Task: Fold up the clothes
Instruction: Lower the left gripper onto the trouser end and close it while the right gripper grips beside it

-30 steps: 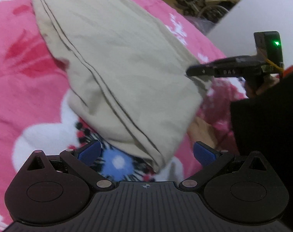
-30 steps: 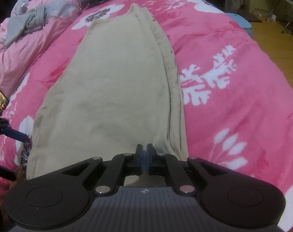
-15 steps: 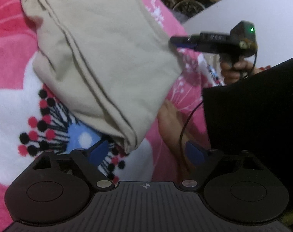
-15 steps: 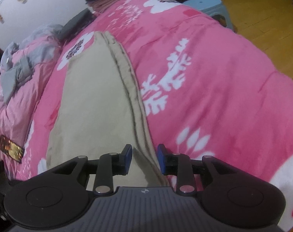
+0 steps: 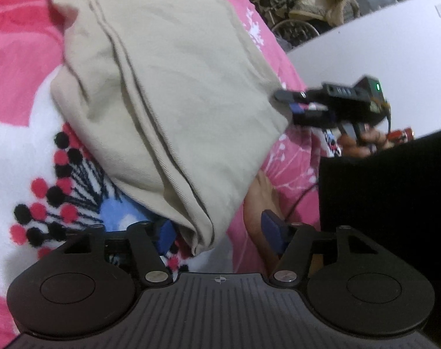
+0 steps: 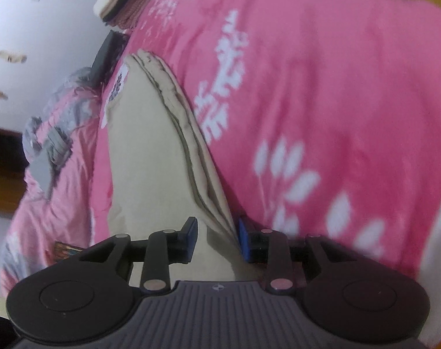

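Folded beige trousers lie on a pink floral blanket. My left gripper straddles their near corner. Its jaws are closing, and the blue pads stand clear of the cloth between them. In the same view my right gripper sits at the trousers' right corner, held by a hand. The right wrist view shows that gripper open, with the seamed edge of the trousers running between its pads.
A person's bare skin and black clothing lie just right of my left gripper. Grey garments rest on a pink quilt at the left. Folded clothes are stacked at the far end, and clutter stands beyond the bed.
My left gripper sank toward the trousers' corner and its jaws narrowed. My right gripper went from shut to open, rolled, and slid along the trousers' seamed edge.
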The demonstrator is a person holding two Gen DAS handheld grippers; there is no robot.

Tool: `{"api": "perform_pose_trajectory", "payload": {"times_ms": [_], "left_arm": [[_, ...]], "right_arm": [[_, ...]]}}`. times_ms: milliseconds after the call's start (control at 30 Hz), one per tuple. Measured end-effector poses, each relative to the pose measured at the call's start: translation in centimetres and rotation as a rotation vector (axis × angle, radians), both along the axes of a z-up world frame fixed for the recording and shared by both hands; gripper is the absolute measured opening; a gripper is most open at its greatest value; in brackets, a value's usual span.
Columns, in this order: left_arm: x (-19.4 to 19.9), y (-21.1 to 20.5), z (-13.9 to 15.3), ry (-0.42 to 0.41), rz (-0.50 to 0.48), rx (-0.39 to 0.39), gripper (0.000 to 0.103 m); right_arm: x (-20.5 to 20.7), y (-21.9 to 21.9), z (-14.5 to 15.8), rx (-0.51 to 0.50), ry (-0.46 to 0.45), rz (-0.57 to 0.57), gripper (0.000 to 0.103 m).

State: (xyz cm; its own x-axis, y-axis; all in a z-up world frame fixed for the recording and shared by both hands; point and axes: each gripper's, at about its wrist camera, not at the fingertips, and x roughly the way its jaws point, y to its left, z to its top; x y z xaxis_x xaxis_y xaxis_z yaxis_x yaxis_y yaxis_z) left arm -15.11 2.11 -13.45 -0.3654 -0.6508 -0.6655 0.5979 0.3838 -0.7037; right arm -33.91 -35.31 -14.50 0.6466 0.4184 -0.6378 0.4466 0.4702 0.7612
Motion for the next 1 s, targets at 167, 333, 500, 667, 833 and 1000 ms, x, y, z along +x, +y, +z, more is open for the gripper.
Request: {"api": "perform_pose_trajectory", "payload": {"times_ms": [167,333,500,667,833,1000], "left_arm": [[0.5,0.0,-0.5,0.052,0.061,-0.006,0.057],[0.5,-0.4,-0.4,0.021,0.054,0.008,0.046],[0.4,-0.3,-0.2,-0.018,0.025,0.025,0.042],[0.3,-0.6,-0.3,-0.038,0.015,0.027,0.042],[-0.1,-0.7,0.0,-0.088,0.015,0.026,0.027],[-0.5,-0.5,0.8,-0.129,0.010,-0.015,0.016]], "right_arm": [[-0.8,-0.2,-0.5,0.054,-0.015,-0.022,0.032],[0.0,0.0,-0.1,0.000,0.006,0.014,0.030],[-0.6,0.6,1.6,-0.108,0.064,0.034,0.031],[-3.0,1.0,0.9,-0.018,0.104,-0.001,0.031],[-2.2,2.4,-0.8,0.015,0.073,-0.051,0.029],[-2.8,2.8,-0.2,-0.003,0.042,-0.074,0.012]]}}
